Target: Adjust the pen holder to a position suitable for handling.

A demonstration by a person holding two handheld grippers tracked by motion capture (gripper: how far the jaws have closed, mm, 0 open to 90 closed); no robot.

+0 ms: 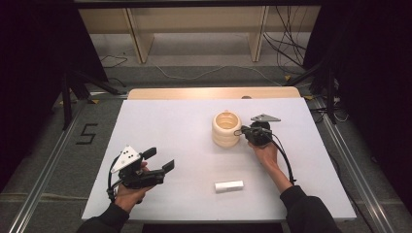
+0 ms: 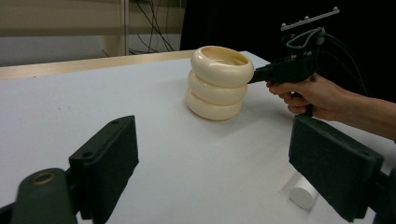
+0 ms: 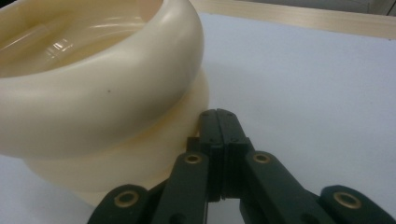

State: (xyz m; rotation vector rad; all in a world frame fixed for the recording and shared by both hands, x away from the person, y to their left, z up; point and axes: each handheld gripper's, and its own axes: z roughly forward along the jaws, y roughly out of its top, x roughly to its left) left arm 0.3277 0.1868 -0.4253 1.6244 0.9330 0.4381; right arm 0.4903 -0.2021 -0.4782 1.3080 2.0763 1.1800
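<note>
A cream vase of three stacked rings [image 1: 226,129] stands upright on the white table [image 1: 184,126], right of centre. My right gripper [image 1: 240,131] is shut with nothing in it, and its tips rest against the vase's right side [image 3: 116,93]. In the right gripper view the two jaws are pressed flat together at the vase's middle ring. My left gripper [image 1: 160,159] hovers open over the table's front left. Its wide-apart jaws frame the vase [image 2: 217,84] and the right gripper [image 2: 254,77] in the left gripper view. A white cylinder [image 1: 229,186] lies on its side near the front edge.
The white cylinder's end [image 2: 302,191] shows beside the left gripper's right jaw. A wooden strip [image 1: 214,92] borders the table's far edge. Shelf legs and cables [image 1: 286,48] lie on the floor beyond.
</note>
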